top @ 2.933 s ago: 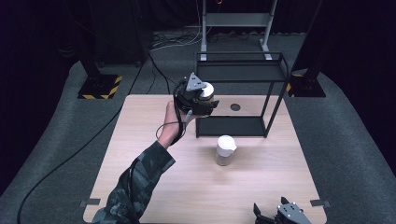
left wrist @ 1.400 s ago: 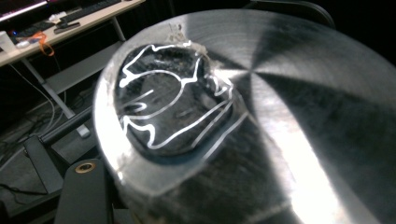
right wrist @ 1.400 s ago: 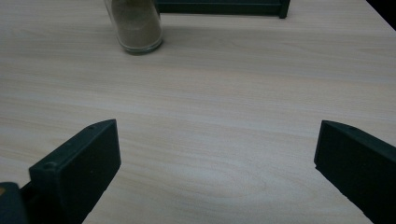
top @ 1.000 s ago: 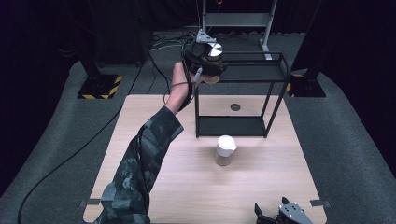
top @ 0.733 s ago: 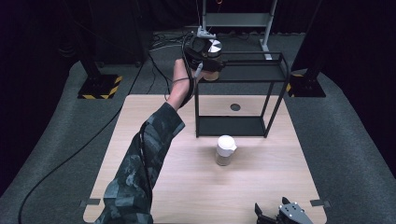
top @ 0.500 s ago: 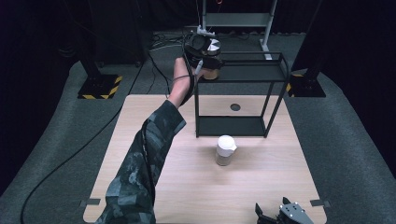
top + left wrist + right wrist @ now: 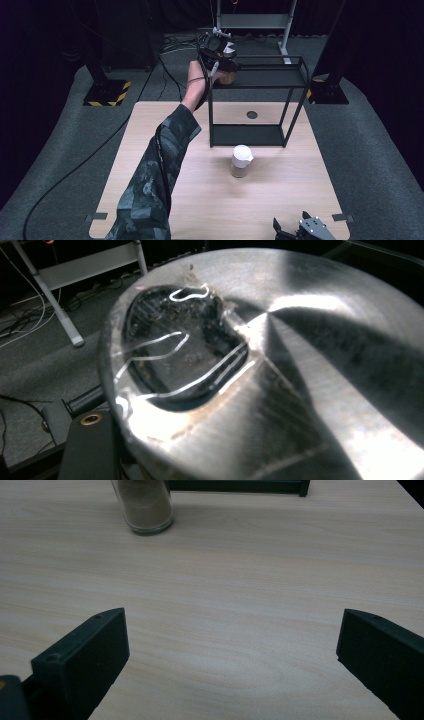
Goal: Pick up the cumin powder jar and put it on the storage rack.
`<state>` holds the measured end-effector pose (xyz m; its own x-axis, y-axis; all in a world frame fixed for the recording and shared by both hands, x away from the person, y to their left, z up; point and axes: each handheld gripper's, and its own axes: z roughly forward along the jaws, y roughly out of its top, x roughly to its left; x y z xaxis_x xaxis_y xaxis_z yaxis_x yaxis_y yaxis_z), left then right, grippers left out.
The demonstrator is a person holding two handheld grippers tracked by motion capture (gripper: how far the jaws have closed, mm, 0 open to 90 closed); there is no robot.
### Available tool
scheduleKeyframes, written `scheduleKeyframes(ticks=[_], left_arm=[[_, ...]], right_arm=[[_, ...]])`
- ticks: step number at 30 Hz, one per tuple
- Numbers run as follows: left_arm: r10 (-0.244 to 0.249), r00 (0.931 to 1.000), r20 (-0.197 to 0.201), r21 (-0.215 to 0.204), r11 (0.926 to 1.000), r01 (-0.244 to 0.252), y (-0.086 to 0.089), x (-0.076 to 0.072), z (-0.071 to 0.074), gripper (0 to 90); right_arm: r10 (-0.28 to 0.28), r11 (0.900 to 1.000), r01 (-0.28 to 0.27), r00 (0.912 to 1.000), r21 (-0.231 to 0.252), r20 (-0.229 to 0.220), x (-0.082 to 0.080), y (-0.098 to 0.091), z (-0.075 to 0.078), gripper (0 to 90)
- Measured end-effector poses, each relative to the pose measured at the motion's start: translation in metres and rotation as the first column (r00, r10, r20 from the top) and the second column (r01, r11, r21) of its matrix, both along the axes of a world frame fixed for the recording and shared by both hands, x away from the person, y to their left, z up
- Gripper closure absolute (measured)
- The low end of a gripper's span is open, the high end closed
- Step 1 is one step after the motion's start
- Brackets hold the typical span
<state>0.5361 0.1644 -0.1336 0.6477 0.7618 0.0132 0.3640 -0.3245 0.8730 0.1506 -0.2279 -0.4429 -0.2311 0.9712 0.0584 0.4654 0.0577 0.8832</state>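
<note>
Since the earlier frames the spice jar [image 7: 226, 75] has been lifted off the table [image 7: 165, 125] and carried up and back, and it now sits at the top left corner of the black wire rack [image 7: 290, 62], level with the upper shelf. The left gripper [image 7: 218, 50] has its jaws clamped on this jar, whose silver lid [image 7: 280, 365] lies close under that gripper's camera. A second white-lidded jar [image 7: 241, 161] stands on the table in front of the rack, and the right gripper [image 7: 230, 655] rests at the near table edge with its jaws spread wide and nothing between them.
</note>
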Motion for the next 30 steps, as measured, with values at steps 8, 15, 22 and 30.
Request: scheduleKeyframes(ticks=[8,15,22,30], left_arm=[[0.013,0.9999,-0.004,0.004,0.9999,-0.013,-0.0048,0.0038,0.0011,30.7],[0.019,0.9998,-0.008,0.007,0.9998,-0.019,-0.0069,0.0064,0.0021,30.7],[0.021,0.9997,-0.008,0.016,0.9997,-0.021,-0.0084,0.0065,0.0032,30.6],[0.022,0.9997,-0.008,0.018,0.9996,-0.021,-0.0088,0.0062,0.0035,30.6]], right_arm=[[-0.003,1.0000,0.003,1.0000,0.003,0.005,-0.0013,-0.0011,0.0003,0.0],[-0.002,1.0000,0.002,1.0000,0.004,0.005,-0.0012,-0.0019,0.0001,0.0],[0.004,1.0000,-0.004,1.0000,0.004,0.000,-0.0002,-0.0023,0.0004,0.0],[-0.001,1.0000,0.001,1.0000,0.002,0.005,-0.0013,-0.0016,0.0005,0.0]])
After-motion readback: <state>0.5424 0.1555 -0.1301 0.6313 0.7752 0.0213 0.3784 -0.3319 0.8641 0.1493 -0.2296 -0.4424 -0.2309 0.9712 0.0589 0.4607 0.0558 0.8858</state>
